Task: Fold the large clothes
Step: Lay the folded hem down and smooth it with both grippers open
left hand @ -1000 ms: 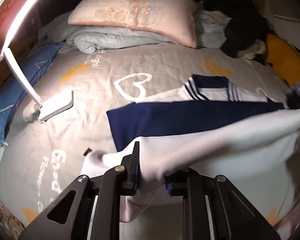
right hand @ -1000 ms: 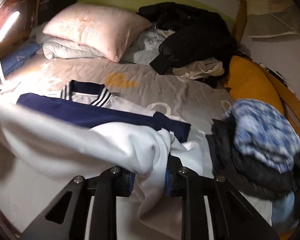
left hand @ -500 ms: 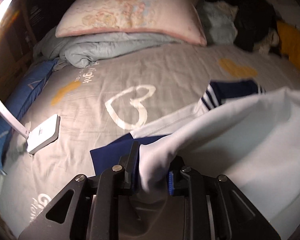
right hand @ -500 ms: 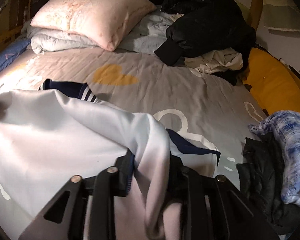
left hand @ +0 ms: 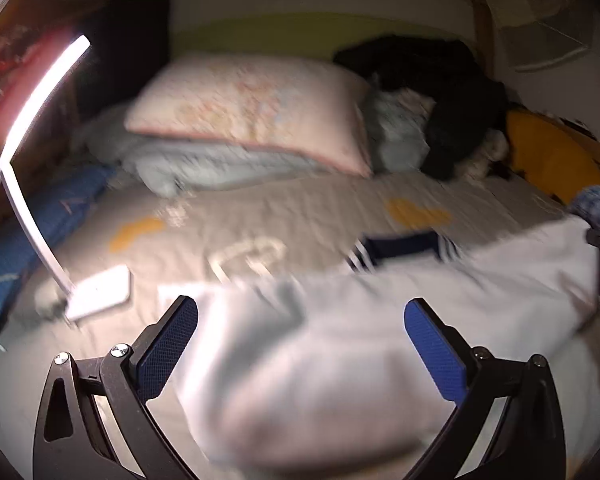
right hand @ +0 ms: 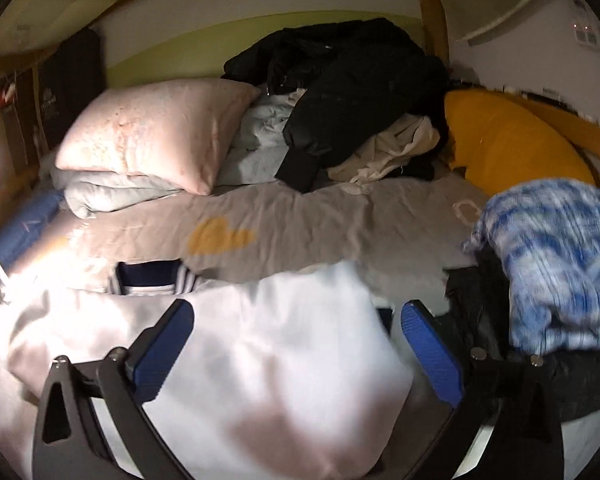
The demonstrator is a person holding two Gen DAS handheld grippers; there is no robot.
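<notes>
A white garment with a navy striped collar lies folded over on the grey bed sheet. My left gripper is open above its left part, jaws wide apart, holding nothing. The same white garment shows in the right wrist view, its collar peeking out at the far edge. My right gripper is open above its right part, empty. The left wrist view is motion-blurred.
A lit white desk lamp stands on the bed at the left. A pink pillow, grey quilt, black jacket and orange cushion line the far side. A blue-white cloth on dark clothes lies right.
Both grippers have opened and let go of the white garment, which now lies folded over the navy part. Both grippers have pulled back and tilted up.
</notes>
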